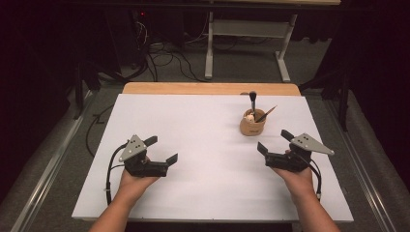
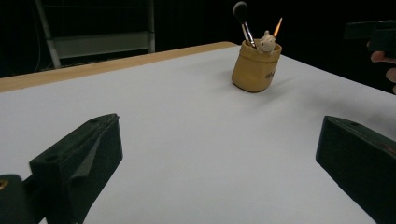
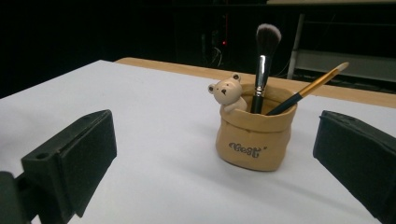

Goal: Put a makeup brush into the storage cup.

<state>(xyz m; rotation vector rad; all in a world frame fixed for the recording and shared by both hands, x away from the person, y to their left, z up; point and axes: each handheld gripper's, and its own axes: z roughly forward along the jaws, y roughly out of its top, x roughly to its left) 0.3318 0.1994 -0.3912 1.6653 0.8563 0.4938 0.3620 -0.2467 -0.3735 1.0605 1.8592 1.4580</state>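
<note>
A tan, bag-shaped pot (image 1: 252,126) with a small bear figure on its rim stands on the white sheet at the right rear. A fluffy makeup brush (image 3: 265,56) and a thin gold-handled brush (image 3: 312,86) stick out of it. My right gripper (image 1: 273,140) is open just in front and to the right of the pot, a short way off, and in the right gripper view the pot (image 3: 254,137) sits ahead between the wide jaws, untouched. My left gripper (image 1: 163,149) is open at the left front with nothing in it, and its view has the pot (image 2: 256,67) far off.
The white sheet (image 1: 203,145) covers most of the table, with a wooden strip (image 1: 208,88) bare along the far edge. Beyond the table a metal desk frame (image 1: 246,43) and loose cables (image 1: 164,58) stand on the floor. The right gripper (image 2: 373,35) appears at the upper right of the left gripper view.
</note>
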